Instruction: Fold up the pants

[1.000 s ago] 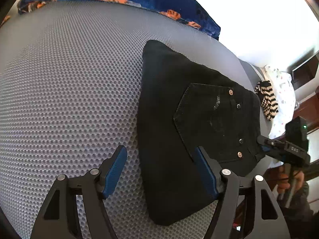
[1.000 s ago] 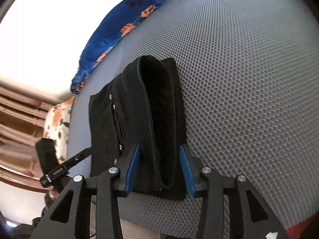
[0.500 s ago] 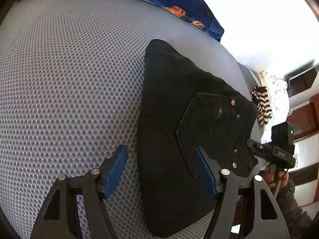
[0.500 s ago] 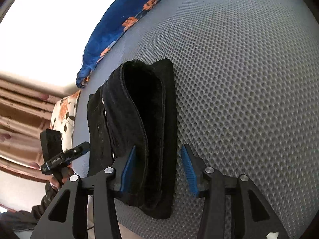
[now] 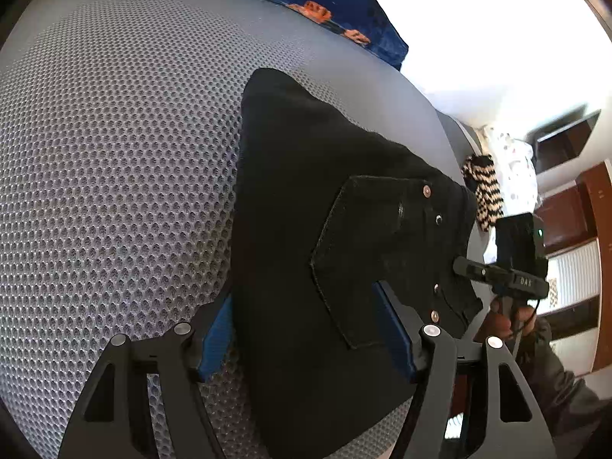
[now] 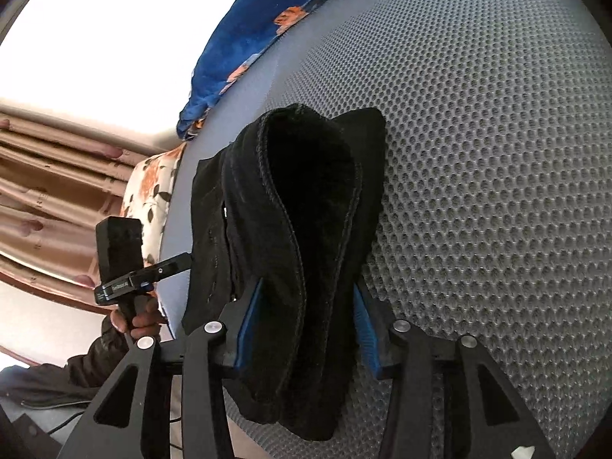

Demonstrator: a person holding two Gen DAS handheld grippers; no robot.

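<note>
The black pants (image 5: 306, 237) lie folded into a thick bundle on the grey mesh bed surface (image 5: 114, 153), back pocket with copper rivets facing up. My left gripper (image 5: 302, 340) is open, its blue-padded fingers either side of the bundle's near edge. In the right wrist view the pants (image 6: 306, 229) show their folded layers end-on. My right gripper (image 6: 306, 329) straddles the thick folded end with its fingers wide, the pads beside the cloth; I cannot tell whether they press it. Each gripper shows in the other's view.
A blue blanket with orange print (image 5: 344, 11) lies along the far edge of the bed. A striped black-and-cream cloth (image 5: 482, 191) sits past the right edge. Curtains (image 6: 46, 176) and a floral pillow (image 6: 153, 191) are at the left in the right wrist view.
Both grippers have moved forward onto the pants, so the bundle now sits deeper between the fingers. The folded end has risen and bulged in the right wrist view.
</note>
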